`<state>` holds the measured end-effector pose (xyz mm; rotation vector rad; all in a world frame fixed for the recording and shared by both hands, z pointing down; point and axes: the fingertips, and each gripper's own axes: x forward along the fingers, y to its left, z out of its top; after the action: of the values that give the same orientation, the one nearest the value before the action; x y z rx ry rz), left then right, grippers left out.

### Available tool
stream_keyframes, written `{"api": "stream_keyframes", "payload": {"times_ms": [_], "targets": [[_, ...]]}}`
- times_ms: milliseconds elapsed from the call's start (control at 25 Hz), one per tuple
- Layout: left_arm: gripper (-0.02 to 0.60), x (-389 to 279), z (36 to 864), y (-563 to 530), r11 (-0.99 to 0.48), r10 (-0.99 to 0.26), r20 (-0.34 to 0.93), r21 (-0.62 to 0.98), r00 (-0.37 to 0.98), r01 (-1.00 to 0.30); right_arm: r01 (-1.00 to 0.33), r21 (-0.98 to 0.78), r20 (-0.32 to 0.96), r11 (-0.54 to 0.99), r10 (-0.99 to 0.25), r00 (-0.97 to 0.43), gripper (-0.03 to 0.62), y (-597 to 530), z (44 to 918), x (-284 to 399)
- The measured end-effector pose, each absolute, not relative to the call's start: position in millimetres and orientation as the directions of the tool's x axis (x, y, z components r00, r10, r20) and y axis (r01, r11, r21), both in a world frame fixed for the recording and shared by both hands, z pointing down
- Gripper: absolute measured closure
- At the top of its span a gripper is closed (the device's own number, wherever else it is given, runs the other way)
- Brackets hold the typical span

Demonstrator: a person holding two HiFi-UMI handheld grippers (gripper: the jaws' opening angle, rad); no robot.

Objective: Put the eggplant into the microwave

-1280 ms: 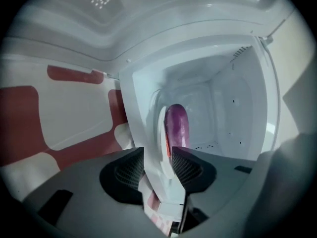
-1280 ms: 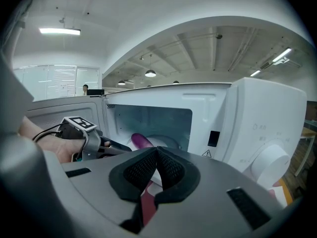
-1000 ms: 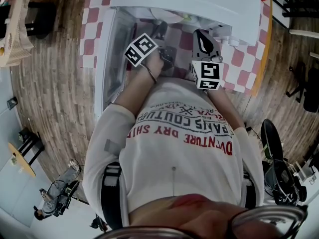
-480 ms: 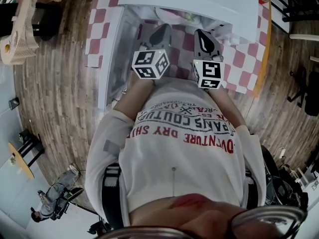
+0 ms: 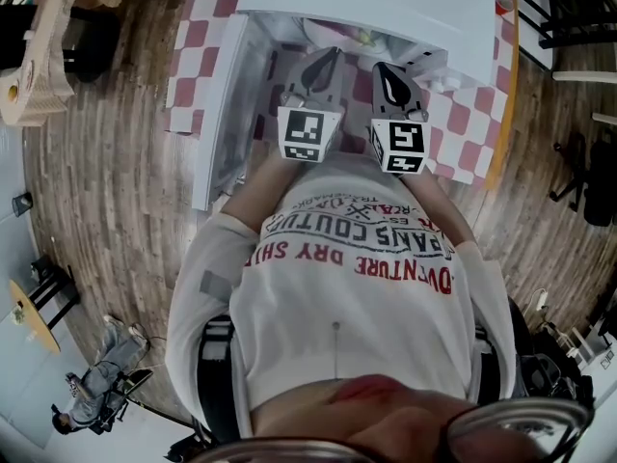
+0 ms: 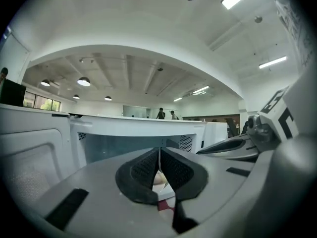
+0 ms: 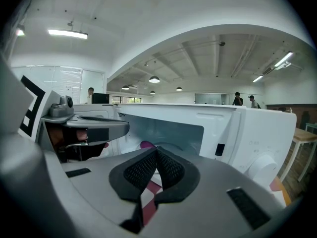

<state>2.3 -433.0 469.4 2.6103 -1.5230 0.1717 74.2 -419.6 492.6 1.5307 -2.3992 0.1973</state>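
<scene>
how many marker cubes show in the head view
2. The left cube and the right cube sit side by side just before the open microwave. None seems hidden.

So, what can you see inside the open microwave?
Inside the microwave, a small purple shape shows low in the cavity, probably the eggplant. The right gripper covers the rest of it and the cavity floor.

Checked cloth (image 5: 198,27), red and white, lay to both sides of the left gripper (image 5: 326,58) and right gripper (image 5: 384,70). Plank floor (image 5: 106,191) extended well left of the left gripper. Black chairs (image 5: 578,172) stood well right of the right gripper. Far ahead of the left gripper, two people (image 6: 161,114) stood beneath round ceiling lamps (image 6: 83,81). A wooden table (image 7: 303,133) was noted to the right of the right gripper.
</scene>
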Motion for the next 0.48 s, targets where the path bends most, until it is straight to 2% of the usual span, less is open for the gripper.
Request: {"api": "stream_keyframes", "payload": {"times_ms": [480], "targets": [[0.549, -4, 482, -439, -0.469, -0.858, 0.193, 0.086, 0.476, -0.879, -0.894, 0.053, 0.321, 0.445, -0.856, -0.407, 0.572, -425, 493, 70]]}}
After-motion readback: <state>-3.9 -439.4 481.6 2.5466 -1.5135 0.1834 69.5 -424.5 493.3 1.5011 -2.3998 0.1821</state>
